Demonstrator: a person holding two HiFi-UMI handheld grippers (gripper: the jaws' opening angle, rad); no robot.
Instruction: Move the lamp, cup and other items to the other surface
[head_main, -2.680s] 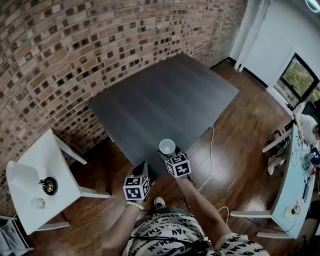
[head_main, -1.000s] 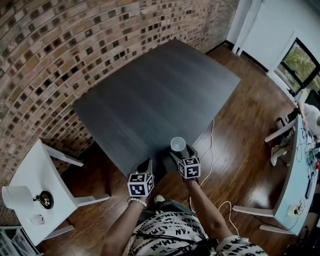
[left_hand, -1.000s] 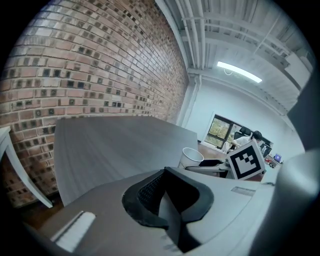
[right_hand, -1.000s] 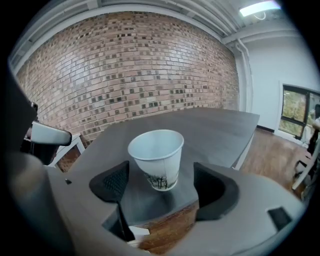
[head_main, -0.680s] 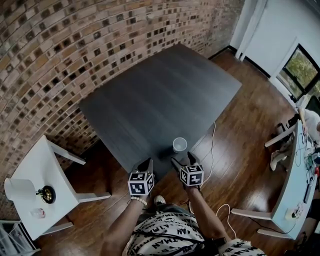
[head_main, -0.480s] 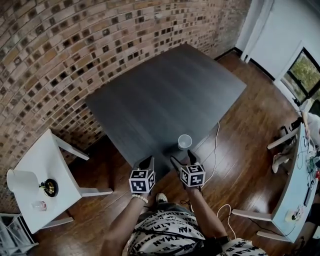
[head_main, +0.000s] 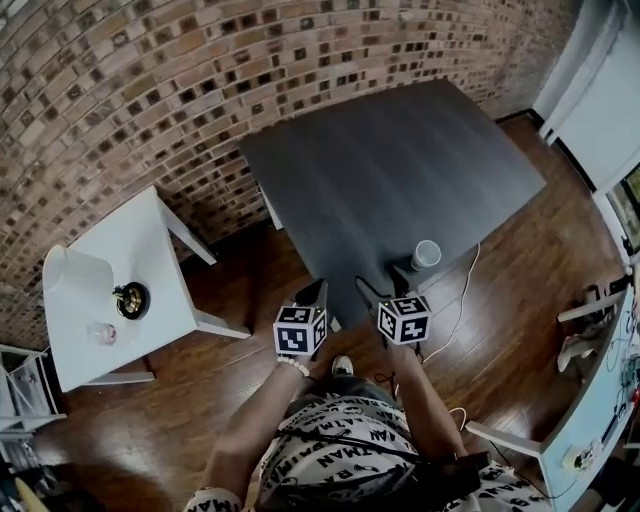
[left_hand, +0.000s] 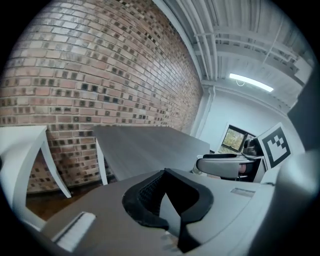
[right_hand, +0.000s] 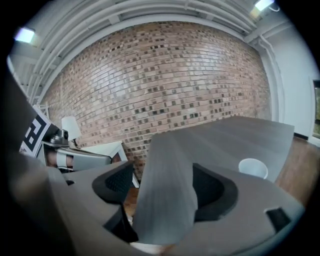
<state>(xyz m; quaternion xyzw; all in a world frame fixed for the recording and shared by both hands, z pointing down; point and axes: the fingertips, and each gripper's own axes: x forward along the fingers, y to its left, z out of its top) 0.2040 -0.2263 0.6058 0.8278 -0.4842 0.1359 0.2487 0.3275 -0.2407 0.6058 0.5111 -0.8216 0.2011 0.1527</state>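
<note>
One down: cup (head_main: 426, 254) stands on the dark table (head_main: 400, 160) near its edge, so the right gripper (head_main: 383, 287), jaws apart and just narrowing on nothing, is free; left gripper (head_main: 312, 293) clenched, empty; lamp (head_main: 78, 285) waits on the white table (head_main: 155, 260).

The large desk (head_main: 400, 170) is showing a matt, dark grey top with a fine wood grain running along it. The small desk (head_main: 140, 235) is looking smooth and white, with a faint sheen, like paint or laminate. The floor (head_main: 200, 430) is gleaming: dark varnished wooden boards catching the light. The wall (head_main: 150, 70) is showing rough, uneven brick with pale mortar. The cup (head_main: 426, 254) is looking white, smooth and matt; whether it is paper or plastic cannot be told. The lamp (head_main: 78, 285) is wearing a matt white shade, while its base is glinting like brass-coloured metal. The person's shirt (head_main: 340, 440) is looking like soft printed cloth.
</note>
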